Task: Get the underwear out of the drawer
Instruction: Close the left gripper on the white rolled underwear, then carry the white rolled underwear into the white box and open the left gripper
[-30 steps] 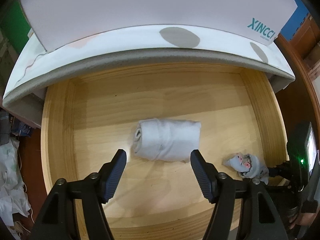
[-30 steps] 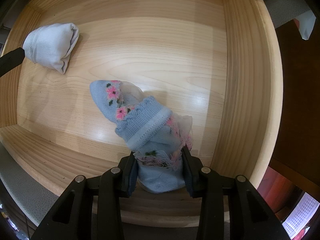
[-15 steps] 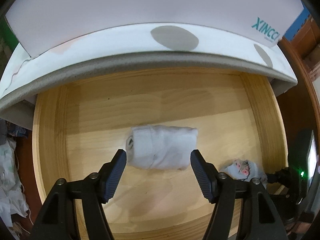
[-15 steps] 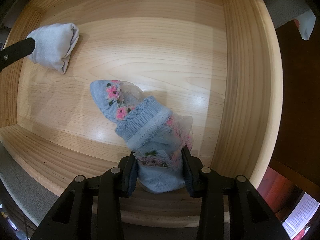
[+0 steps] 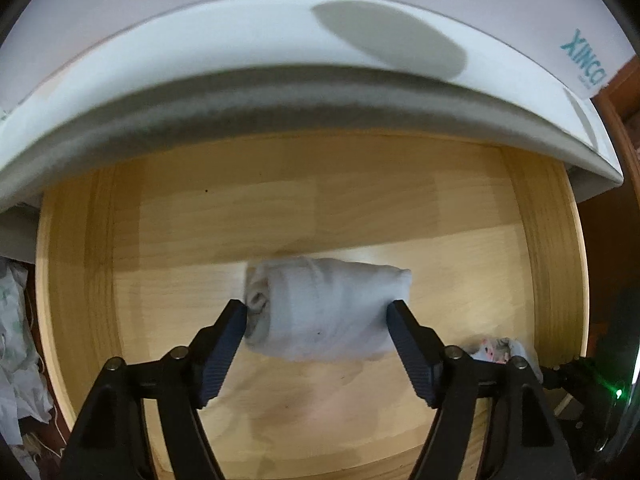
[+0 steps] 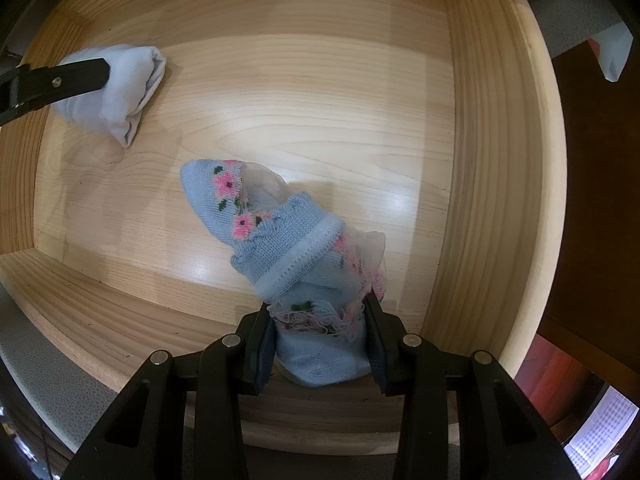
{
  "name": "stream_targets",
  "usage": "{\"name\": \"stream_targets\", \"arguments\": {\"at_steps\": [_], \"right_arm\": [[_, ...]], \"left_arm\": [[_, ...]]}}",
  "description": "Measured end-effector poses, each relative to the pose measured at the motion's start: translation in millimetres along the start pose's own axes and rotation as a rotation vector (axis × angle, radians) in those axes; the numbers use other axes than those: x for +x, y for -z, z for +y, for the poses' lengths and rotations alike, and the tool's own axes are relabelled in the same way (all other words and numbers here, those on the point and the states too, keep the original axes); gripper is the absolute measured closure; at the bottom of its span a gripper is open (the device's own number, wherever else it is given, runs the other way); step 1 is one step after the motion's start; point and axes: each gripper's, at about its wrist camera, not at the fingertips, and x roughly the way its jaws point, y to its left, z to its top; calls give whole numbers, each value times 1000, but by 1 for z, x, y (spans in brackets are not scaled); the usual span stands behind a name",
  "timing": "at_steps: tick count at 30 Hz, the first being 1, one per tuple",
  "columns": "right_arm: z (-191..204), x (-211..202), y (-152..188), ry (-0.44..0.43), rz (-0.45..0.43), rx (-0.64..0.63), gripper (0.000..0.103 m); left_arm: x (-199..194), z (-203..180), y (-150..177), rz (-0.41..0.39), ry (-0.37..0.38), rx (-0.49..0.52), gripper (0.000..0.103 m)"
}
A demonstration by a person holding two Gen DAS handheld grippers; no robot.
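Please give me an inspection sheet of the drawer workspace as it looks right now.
Surface: wooden drawer, pulled open under a white top.
Job's things: rolled white underwear on the drawer floor; blue floral garment near the front right corner.
Clutter: nothing seen in the drawer.
Grippers: left gripper open, straddling the white roll; right gripper shut on the blue garment.
Cables: nothing seen.
Surroundings: crumpled bags left of the drawer.

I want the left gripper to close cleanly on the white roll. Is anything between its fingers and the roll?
Nothing visible. The left gripper is open, its fingers flanking both ends of the white roll on the drawer floor. The blue floral bundle sits apart, held by the right gripper.
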Motion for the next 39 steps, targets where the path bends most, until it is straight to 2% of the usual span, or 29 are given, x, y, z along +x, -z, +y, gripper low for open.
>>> {"name": "stream_targets", "arguments": {"at_steps": [5, 9, 13, 18, 24, 39], "right_arm": [[-1, -1, -1, -1, -1, 1, 66], [-1, -3, -2, -2, -2, 0, 66], [-1, -5, -3, -3, -2, 1, 66], [-1, -6, -5, -3, -3, 1, 66], [-1, -8, -7, -4, -3, 1, 66], [1, -13, -14, -3, -4, -2, 66]], "left_arm": [[9, 1, -1, 26, -3, -20, 23], [10, 2, -1, 38, -4, -48, 25], [9, 7, 1, 53, 12, -65, 37], [3, 10, 5, 50, -2, -59, 53], [-9, 5, 10, 33, -46, -49, 65], [-61, 2, 34, -29, -60, 1, 68]]}}
